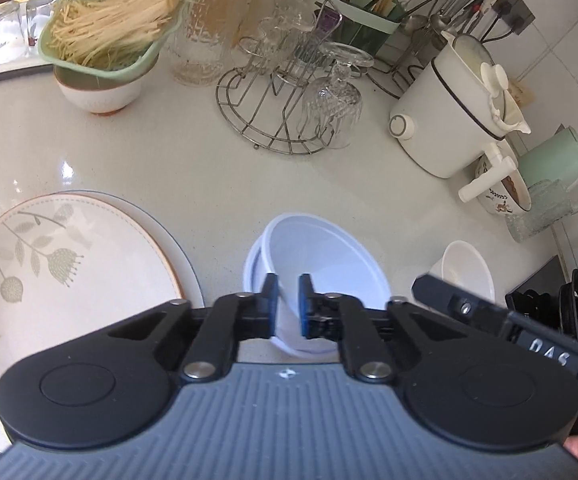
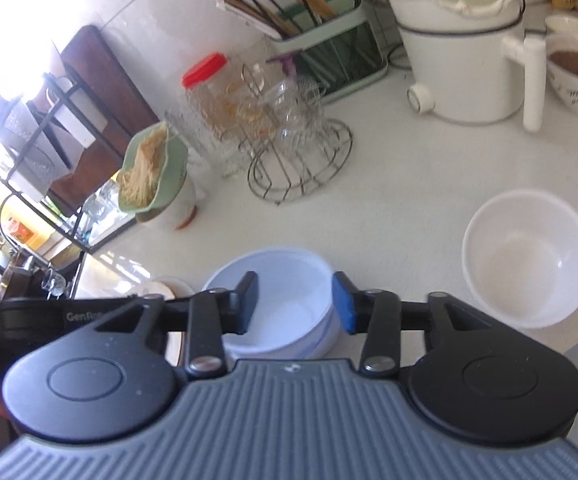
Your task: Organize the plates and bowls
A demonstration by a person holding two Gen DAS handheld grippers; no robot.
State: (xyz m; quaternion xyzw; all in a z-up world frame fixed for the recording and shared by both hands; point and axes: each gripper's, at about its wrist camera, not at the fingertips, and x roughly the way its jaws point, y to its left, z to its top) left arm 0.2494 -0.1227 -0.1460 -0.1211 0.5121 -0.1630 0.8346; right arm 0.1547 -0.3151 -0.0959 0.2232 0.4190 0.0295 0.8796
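The left gripper (image 1: 288,306) pinches the rim of the pale blue round plastic bowl (image 1: 329,256), near the floral ceramic plate (image 1: 69,264). The right gripper (image 2: 295,302) hangs spread above the bowl; a white round bowl (image 2: 529,258) stands near the countertop's (image 2: 409,184) edge.

A home kitchen is showing itself: pale stone countertop (image 1: 177,152), green chopstick holder (image 1: 363,20), round wire glass-drying rack (image 1: 273,112), white electric cooking pot (image 2: 461,68).

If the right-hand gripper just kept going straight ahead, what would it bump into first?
Most likely the pale blue bowl, which sits right between the open fingers of the right gripper. Beyond that bowl lies bare counter, then the wire glass rack; depth is hard to judge.
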